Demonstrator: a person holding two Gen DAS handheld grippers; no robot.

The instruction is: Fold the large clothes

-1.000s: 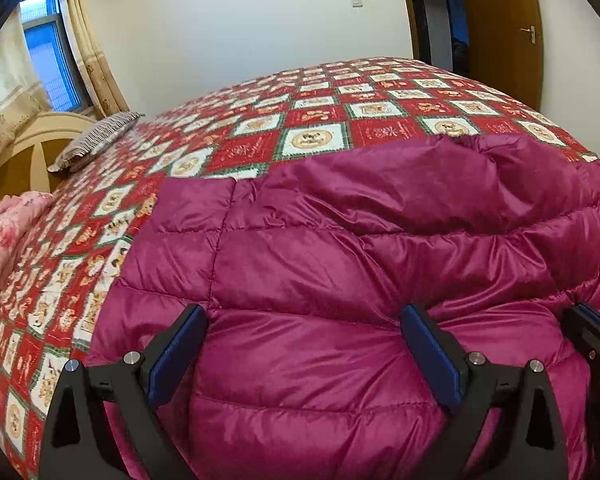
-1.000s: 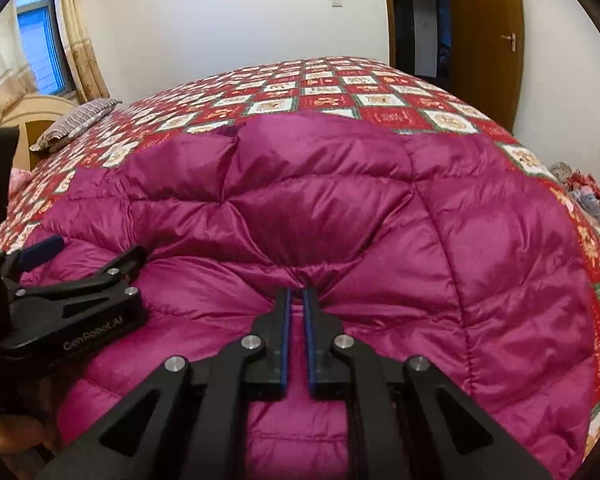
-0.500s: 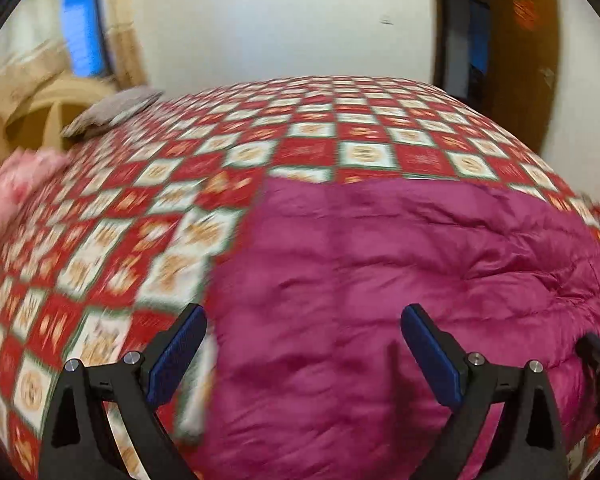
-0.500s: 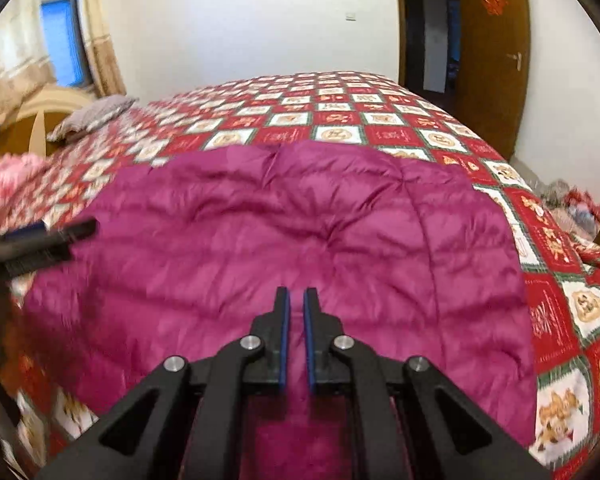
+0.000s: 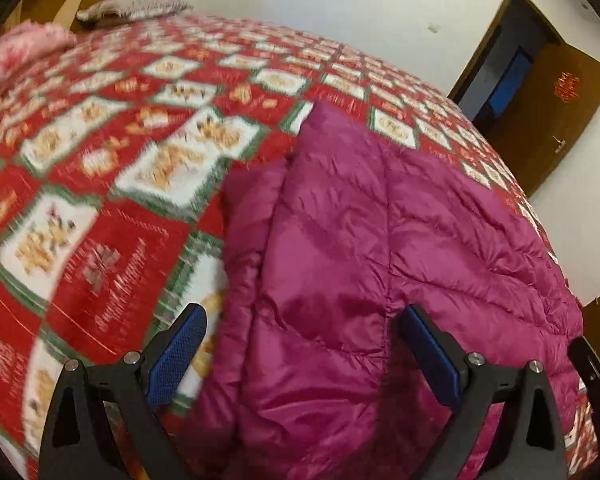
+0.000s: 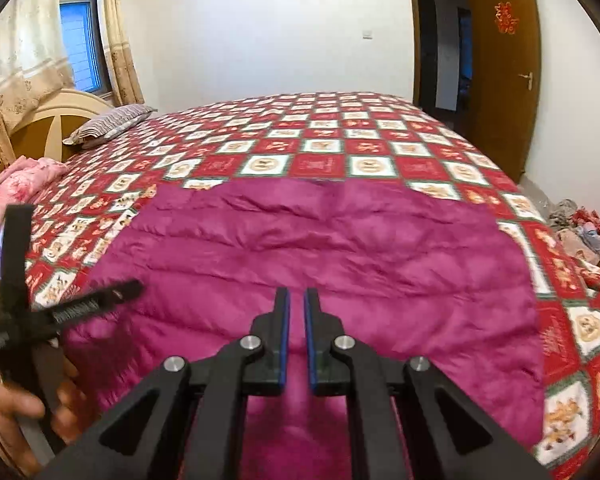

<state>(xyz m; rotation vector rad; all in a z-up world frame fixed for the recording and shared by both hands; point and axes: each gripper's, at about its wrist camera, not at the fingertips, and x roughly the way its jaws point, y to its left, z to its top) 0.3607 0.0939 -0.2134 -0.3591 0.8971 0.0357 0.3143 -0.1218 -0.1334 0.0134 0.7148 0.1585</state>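
- Swung the left gripper (image 5: 303, 312) since a second before, from over the middle of the down jacket (image 5: 380, 220) to its left edge, with the view tilted and partly blurred.
- Held its blue-padded jaws spread wide, gripping nothing: one pad over the bedspread (image 5: 100, 208), the other over the magenta quilting.
- Showed up too in the right wrist view, low at the left, gripped by a hand (image 6: 16, 412).
- Lifted the right gripper (image 6: 296, 294) a little over the same second, away from the puckered fold seen at its tips earlier.
- Kept its jaws clenched to a narrow slit, with magenta fabric visible through the gap; could not tell whether any fold was pinched there.
- Found the jacket spread flat across the near part of the bed, smoother than a second before, its far edge roughly straight and its left edge doubled into a thick lip.
- Lay directly on the red, white and green patchwork bedspread, which covered the whole bed.
- Saw a striped pillow (image 6: 108, 124) at the far left by the cream headboard (image 6: 60, 116), and a pink floral bundle (image 6: 16, 188) just in front of it.
- Beyond those, noted a window (image 6: 80, 40) with patterned curtains (image 6: 20, 52).
- Noted a brown door (image 6: 504, 72) standing open at the far right, and a heap of clothes (image 6: 580, 220) beside the bed below it.
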